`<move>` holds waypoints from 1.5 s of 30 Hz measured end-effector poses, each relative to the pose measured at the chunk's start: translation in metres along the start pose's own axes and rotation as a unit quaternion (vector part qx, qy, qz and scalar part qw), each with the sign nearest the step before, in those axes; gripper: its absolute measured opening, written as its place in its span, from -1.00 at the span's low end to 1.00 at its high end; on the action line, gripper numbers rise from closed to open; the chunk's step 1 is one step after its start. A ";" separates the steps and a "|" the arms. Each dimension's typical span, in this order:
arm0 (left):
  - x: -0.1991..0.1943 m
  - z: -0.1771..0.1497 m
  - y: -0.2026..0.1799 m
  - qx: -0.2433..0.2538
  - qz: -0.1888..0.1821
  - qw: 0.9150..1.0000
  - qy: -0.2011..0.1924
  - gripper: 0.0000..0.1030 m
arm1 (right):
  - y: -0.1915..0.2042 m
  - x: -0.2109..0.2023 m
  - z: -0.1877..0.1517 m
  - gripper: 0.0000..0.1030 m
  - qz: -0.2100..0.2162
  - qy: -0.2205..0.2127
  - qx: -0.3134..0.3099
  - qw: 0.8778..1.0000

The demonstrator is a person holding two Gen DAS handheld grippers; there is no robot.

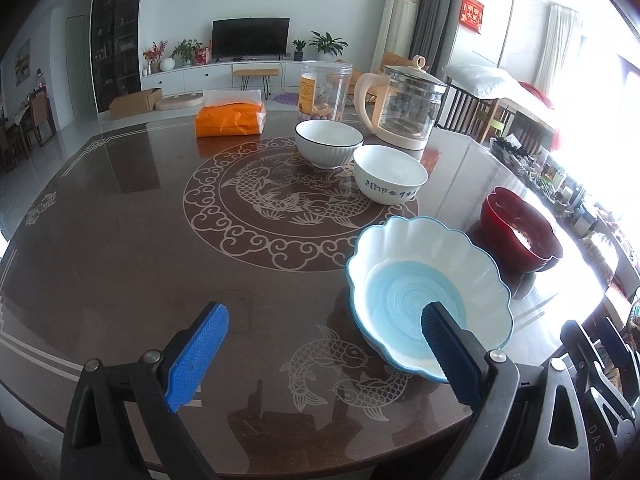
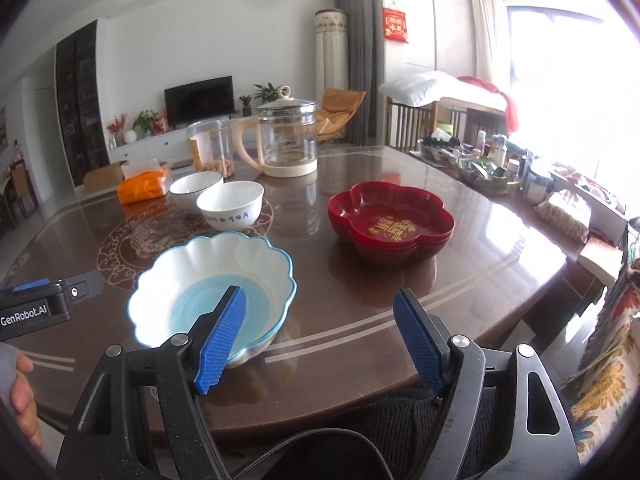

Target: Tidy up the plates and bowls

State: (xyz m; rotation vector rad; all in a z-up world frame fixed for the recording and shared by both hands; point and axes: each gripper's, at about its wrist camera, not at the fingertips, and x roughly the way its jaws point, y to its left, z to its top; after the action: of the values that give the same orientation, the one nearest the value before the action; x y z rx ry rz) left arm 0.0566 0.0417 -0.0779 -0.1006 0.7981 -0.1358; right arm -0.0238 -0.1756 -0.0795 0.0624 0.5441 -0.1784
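Blue-rimmed bowl [image 2: 212, 292] sits near table [image 2: 360, 320] edge.

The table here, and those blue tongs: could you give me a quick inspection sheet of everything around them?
Surface: glossy brown table with fish patterns.
Job's things: scalloped blue bowl nearest; two white bowls side by side behind it; red flower-shaped dishes stacked to the right.
Clutter: glass kettle, clear jar, orange tissue pack, bottles and baskets along the far right edge.
Tongs: left tongs and right tongs both open, holding nothing.
Cables: black cable below the right tongs.
Surroundings: living room, television, plants, bright window.
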 end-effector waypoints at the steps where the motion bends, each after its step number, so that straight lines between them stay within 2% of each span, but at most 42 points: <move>1: 0.001 -0.001 0.000 0.000 0.001 1.000 0.001 0.88 | 0.001 -0.002 -0.001 0.54 -0.001 -0.004 -0.004 1.000; 11: 0.008 -0.007 0.005 -0.015 -0.004 1.000 0.017 0.88 | 0.005 -0.001 -0.006 0.56 0.001 -0.001 -0.012 1.000; 29: 0.011 -0.008 0.034 -0.059 0.008 0.998 0.032 0.88 | 0.006 0.000 -0.007 0.56 -0.001 0.007 -0.019 1.000; 34: 0.006 -0.011 0.038 -0.060 0.009 0.998 0.022 0.88 | 0.005 0.002 -0.008 0.56 0.003 0.010 -0.012 1.000; 40: 0.012 -0.012 0.044 -0.064 0.008 0.997 0.031 0.88 | 0.008 0.005 -0.008 0.56 0.001 0.016 -0.019 1.000; 45: 0.010 -0.006 0.049 -0.060 0.007 0.998 0.027 0.88 | 0.004 0.007 -0.005 0.56 0.022 0.028 -0.014 0.999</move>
State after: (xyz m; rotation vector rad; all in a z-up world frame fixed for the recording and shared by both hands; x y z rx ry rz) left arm 0.0637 0.0878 -0.0962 -0.2063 0.8601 -0.0772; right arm -0.0198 -0.1724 -0.0869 0.0529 0.6006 -0.1269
